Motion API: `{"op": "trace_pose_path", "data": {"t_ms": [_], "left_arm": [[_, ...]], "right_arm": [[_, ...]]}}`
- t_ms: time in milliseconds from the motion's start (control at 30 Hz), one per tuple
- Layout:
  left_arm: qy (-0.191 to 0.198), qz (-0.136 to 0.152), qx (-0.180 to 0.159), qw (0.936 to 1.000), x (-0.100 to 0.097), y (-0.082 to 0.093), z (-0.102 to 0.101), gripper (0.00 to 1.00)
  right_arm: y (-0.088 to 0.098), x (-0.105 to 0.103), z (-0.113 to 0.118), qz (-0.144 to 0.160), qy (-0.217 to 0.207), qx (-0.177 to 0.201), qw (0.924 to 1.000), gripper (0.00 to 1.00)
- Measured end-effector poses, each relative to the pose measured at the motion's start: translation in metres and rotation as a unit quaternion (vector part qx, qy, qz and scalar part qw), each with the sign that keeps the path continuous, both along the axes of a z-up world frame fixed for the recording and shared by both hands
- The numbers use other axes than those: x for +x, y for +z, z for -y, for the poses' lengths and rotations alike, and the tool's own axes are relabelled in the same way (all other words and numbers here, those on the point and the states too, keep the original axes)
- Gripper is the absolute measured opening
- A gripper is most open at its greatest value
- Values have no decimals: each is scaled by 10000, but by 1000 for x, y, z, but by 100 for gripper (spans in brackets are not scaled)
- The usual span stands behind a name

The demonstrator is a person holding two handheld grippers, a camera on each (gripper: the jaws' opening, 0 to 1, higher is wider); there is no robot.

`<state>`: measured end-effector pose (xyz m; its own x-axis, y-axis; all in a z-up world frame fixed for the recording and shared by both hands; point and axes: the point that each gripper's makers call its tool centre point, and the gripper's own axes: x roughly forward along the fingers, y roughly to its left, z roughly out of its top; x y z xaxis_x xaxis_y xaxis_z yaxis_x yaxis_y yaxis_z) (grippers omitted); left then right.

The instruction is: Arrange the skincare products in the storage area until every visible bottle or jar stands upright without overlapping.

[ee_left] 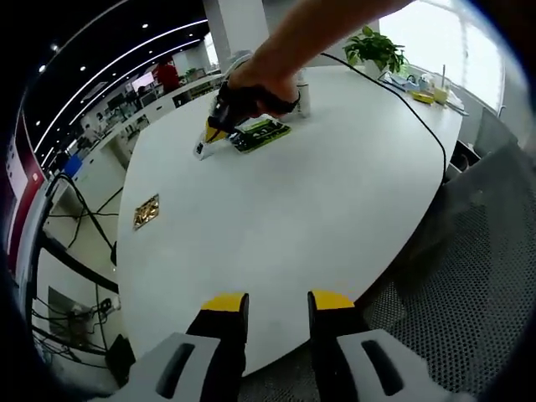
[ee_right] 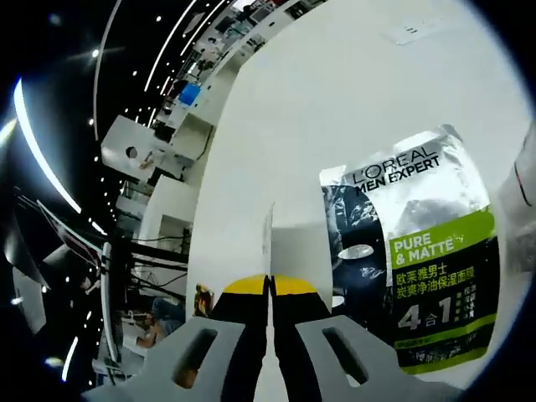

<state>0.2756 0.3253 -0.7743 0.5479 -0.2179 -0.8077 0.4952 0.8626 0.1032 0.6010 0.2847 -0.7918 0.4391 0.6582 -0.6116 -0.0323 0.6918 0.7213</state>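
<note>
On the white table (ee_left: 318, 209) lies a black-and-green L'Oreal sachet (ee_left: 261, 134), seen close up as a flat sachet (ee_right: 419, 251) in the right gripper view. My right gripper (ee_left: 216, 127), held by a person's hand (ee_left: 260, 84), hovers just left of it. Its jaws (ee_right: 270, 289) are shut on the edge of a thin white packet (ee_right: 289, 244), which also shows as a small white packet (ee_left: 201, 149) below the yellow tips. A small pale bottle (ee_left: 303, 100) stands upright behind the sachet. My left gripper (ee_left: 278, 303) is open over the table's near edge, holding nothing.
A black cable (ee_left: 419, 117) runs across the far right of the table towards a potted plant (ee_left: 374, 46) and some yellow items (ee_left: 423, 96). A brass socket plate (ee_left: 146, 211) sits at the left. A mesh chair (ee_left: 486, 251) stands at the right.
</note>
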Motion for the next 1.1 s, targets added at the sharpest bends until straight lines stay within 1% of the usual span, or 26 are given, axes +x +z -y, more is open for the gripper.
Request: {"op": "trace_pose_path", "data": {"t_ms": [167, 267, 300, 500, 600, 633, 700, 733, 867, 1000, 1100], "left_arm": [[-4, 0, 0, 10000, 0, 0, 0, 29], [-16, -4, 14, 10000, -1, 0, 0, 29], [-20, -2, 16, 10000, -1, 0, 0, 29], [-49, 1, 29, 10000, -1, -1, 0, 29], [-51, 3, 34, 10000, -1, -1, 0, 29], [-60, 1, 43, 10000, -1, -1, 0, 29], [-73, 16, 65, 10000, 0, -1, -1, 30], [-71, 28, 64, 10000, 0, -1, -1, 30], [-78, 32, 78, 9999, 0, -1, -1, 30], [-86, 19, 99, 9999, 0, -1, -1, 30], [-84, 26, 98, 9999, 0, -1, -1, 30]], "right_arm": [[-1, 5, 5, -94, -262, 85, 9996, 0], [-1, 4, 6, -101, -327, 106, 9994, 0], [0, 4, 6, -105, -379, 164, 9991, 0], [0, 2, 7, -96, -403, 158, 9990, 2], [-3, 5, 13, -46, -464, 38, 9989, 4], [-2, 7, 16, 14, -512, 1, 9987, 4], [0, 4, 15, 23, -518, 45, 9986, 5], [0, 4, 15, 44, -484, 7, 9988, 5], [1, 5, 18, 113, -478, -93, 9988, 10], [5, 10, 22, 254, -463, -174, 9985, 7], [7, 14, 24, 381, -421, -310, 9979, 7]]}}
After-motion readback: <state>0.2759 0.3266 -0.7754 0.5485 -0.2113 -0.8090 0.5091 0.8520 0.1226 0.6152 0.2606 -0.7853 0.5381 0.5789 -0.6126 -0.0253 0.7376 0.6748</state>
